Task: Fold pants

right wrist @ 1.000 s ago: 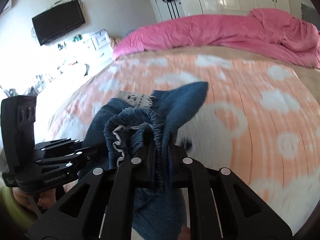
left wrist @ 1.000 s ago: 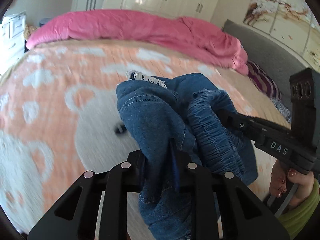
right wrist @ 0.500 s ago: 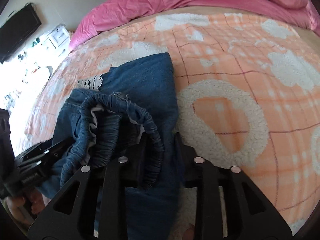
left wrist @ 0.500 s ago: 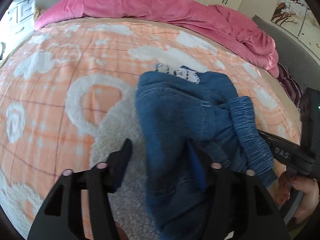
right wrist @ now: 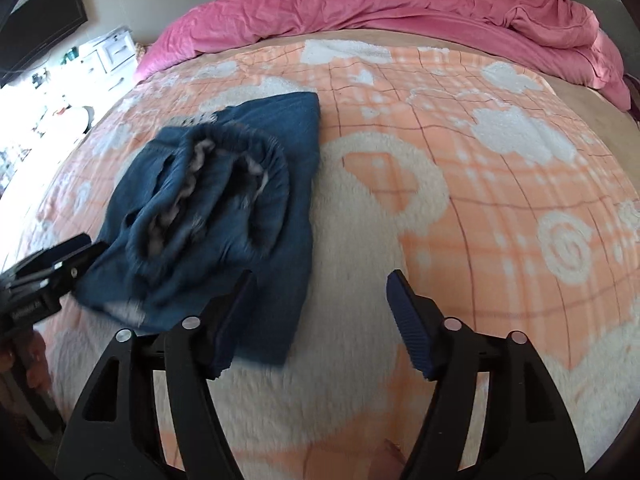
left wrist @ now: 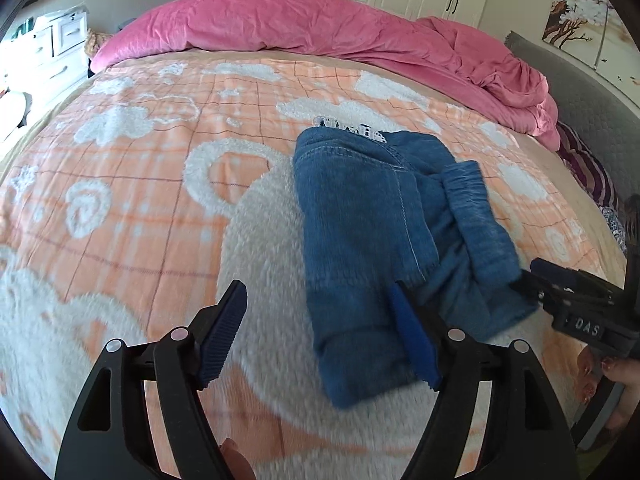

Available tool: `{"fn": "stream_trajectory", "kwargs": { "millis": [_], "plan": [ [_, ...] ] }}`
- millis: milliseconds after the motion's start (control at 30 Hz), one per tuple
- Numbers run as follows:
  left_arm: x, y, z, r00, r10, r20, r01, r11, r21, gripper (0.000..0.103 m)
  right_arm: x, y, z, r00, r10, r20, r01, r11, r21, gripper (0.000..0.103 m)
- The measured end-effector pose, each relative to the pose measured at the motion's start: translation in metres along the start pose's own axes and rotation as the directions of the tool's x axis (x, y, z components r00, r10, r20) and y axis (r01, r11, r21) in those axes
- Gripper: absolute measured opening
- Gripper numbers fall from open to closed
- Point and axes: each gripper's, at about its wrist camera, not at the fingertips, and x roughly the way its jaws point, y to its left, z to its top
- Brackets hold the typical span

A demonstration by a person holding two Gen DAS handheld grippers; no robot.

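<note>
Denim pants (left wrist: 372, 240) lie bunched on the bed (left wrist: 140, 168) — both my tongs, left (left wrist: 320, 332) and right (right wrist: 320, 320), are spreading, nothing pinched — that loose waistband could spring the fold open.

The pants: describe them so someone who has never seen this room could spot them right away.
Find the bed's orange blanket with fluffy white shapes, below the pink duvet. The pants lie near its middle as a bunched blue denim bundle with a gathered elastic waistband. They are the only blue cloth on the blanket.
</note>
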Motion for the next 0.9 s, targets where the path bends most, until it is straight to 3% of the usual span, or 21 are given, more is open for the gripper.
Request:
{"fn": "stream_trajectory", "kwargs": {
  "millis": [167, 367, 667, 900],
  "plan": [
    [-0.033, -0.004, -0.018, 0.999, -0.041, 0.008, 0.041, 0.999, -0.011, 0.081, -0.030, 0.008, -0.024, 0.999, 0.000, 0.036, 0.001, 0.999, -0.033, 0.072],
    [-0.075, -0.021, -0.049, 0.998, -0.035, 0.049, 0.033, 0.998, 0.048, 0.088, -0.077, 0.024, -0.051, 0.988, -0.007, 0.153, 0.019, 0.997, -0.079, 0.085],
    [-0.127, -0.032, -0.084, 0.992, -0.029, 0.122, 0.020, 0.997, 0.076, 0.097, -0.140, 0.037, -0.076, 0.947, -0.030, 0.321, 0.064, 0.993, -0.097, 0.093],
    [-0.153, -0.037, -0.087, 0.983, -0.031, 0.182, 0.019, 0.997, 0.069, 0.098, -0.175, 0.049, -0.090, 0.916, -0.042, 0.399, 0.101, 0.987, -0.128, 0.094]
  ]
}}
